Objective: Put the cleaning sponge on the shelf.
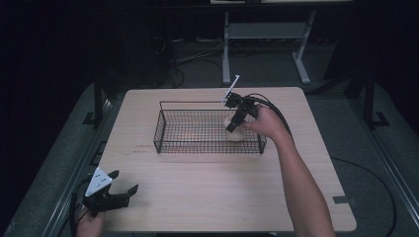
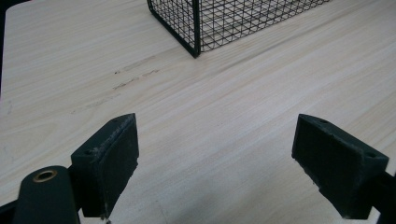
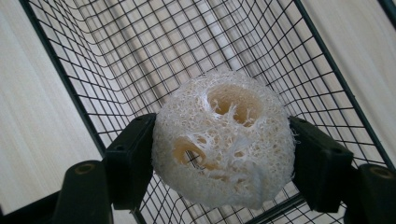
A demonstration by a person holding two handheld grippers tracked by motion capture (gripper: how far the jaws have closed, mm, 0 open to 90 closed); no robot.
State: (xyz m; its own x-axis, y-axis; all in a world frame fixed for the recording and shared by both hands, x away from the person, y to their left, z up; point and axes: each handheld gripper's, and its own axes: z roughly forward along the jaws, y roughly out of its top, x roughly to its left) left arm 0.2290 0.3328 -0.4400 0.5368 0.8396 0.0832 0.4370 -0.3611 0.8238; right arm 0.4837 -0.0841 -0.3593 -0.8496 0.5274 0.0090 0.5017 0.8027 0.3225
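Holding loofah [image 3: 223,140] inside wire basket [image 3: 84,116], right gripper [image 3: 223,154].

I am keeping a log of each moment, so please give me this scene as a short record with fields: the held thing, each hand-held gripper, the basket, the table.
held thing: pale loofah sponge, with holes in its face
right hand-held gripper: shut on the loofah sponge, jaws on both its sides, over the right end of the basket
left hand-held gripper: open, holding nothing, above the near left part of the table
basket: black wire basket, upright, in the middle of the table
table: light wooden table
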